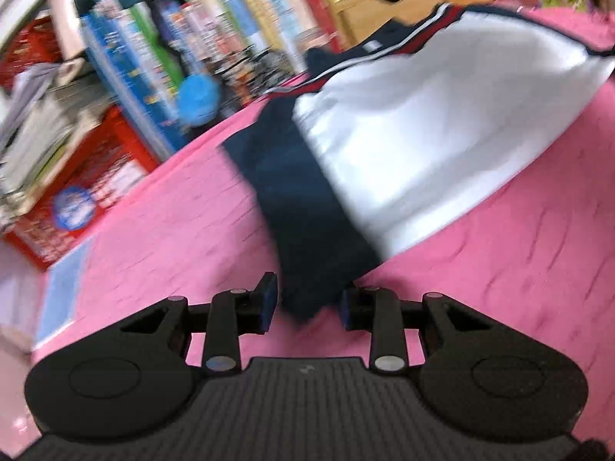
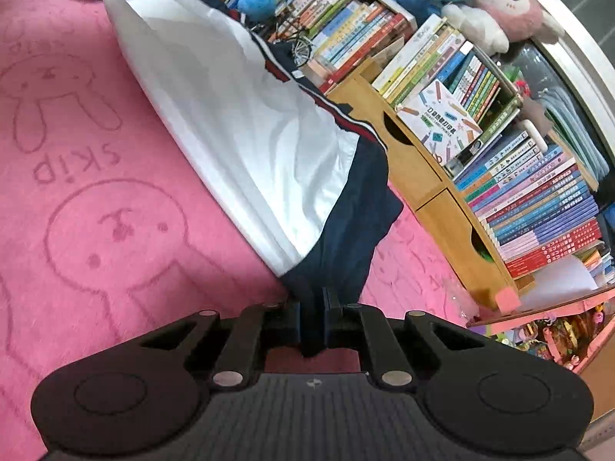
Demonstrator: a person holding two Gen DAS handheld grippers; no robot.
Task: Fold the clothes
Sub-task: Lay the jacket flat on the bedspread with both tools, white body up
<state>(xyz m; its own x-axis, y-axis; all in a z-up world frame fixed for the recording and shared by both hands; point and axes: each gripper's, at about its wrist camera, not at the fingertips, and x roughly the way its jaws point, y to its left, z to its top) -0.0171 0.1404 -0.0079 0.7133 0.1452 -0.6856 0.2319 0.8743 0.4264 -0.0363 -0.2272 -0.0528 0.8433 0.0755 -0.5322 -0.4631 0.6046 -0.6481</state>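
While books [image 2: 511,176] fill the wooden shelf [image 2: 419,169], each gripper, left [image 1: 309,301] and right [image 2: 312,317], pinches the garment [image 2: 230,115]

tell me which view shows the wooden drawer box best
The right wrist view: the wooden drawer box is sharp, with two drawer fronts and books on top. The left wrist view shows only a blurred top corner of it.

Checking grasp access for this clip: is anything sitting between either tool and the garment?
Nothing visible does. The right tool is shut on the navy edge of the garment; the left tool has navy fabric between its fingers, with only the pink blanket around.
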